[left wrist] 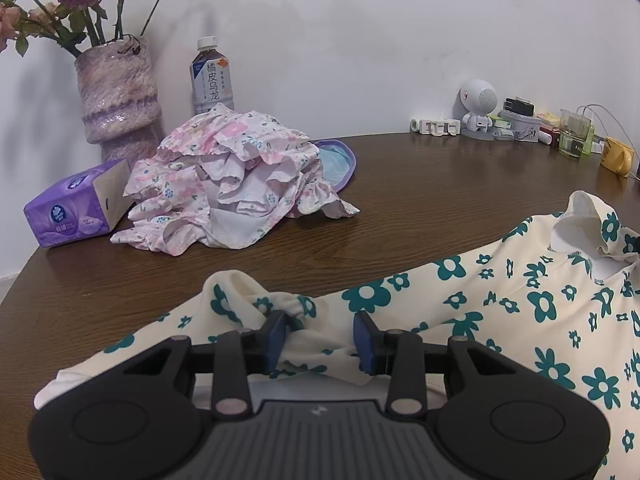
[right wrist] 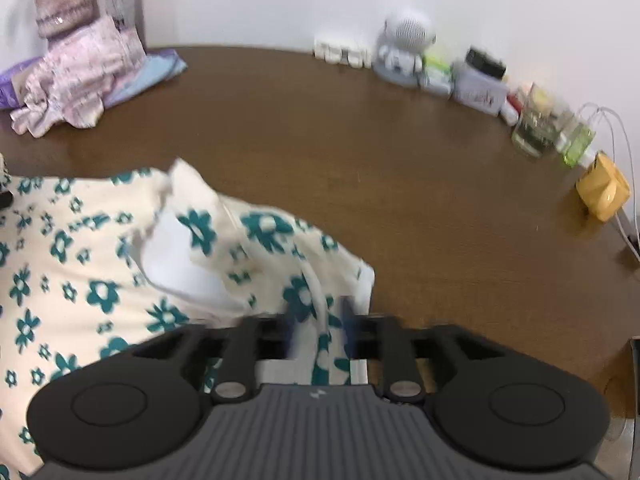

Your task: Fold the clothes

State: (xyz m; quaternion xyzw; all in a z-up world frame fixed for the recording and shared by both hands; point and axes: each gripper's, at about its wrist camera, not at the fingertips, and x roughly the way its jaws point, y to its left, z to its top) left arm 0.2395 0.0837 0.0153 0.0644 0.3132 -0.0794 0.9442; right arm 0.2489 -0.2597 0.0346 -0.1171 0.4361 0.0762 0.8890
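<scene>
A cream garment with teal flowers (left wrist: 500,300) lies spread on the brown wooden table (left wrist: 400,184). My left gripper (left wrist: 322,338) has its blue pads either side of a gathered cuff of this garment, with a gap between pads and cloth bunched in it. My right gripper (right wrist: 318,324) has its pads close together on a fold of the same garment (right wrist: 80,272) near its right edge; this view is blurred. A crumpled pink floral garment (left wrist: 224,184) lies at the back left.
A purple vase with flowers (left wrist: 118,96), a tea bottle (left wrist: 212,76) and a purple tissue pack (left wrist: 76,208) stand at the back left. A white robot figure (left wrist: 478,110), small boxes, a glass (right wrist: 536,128) and a yellow mug (right wrist: 602,192) line the back right.
</scene>
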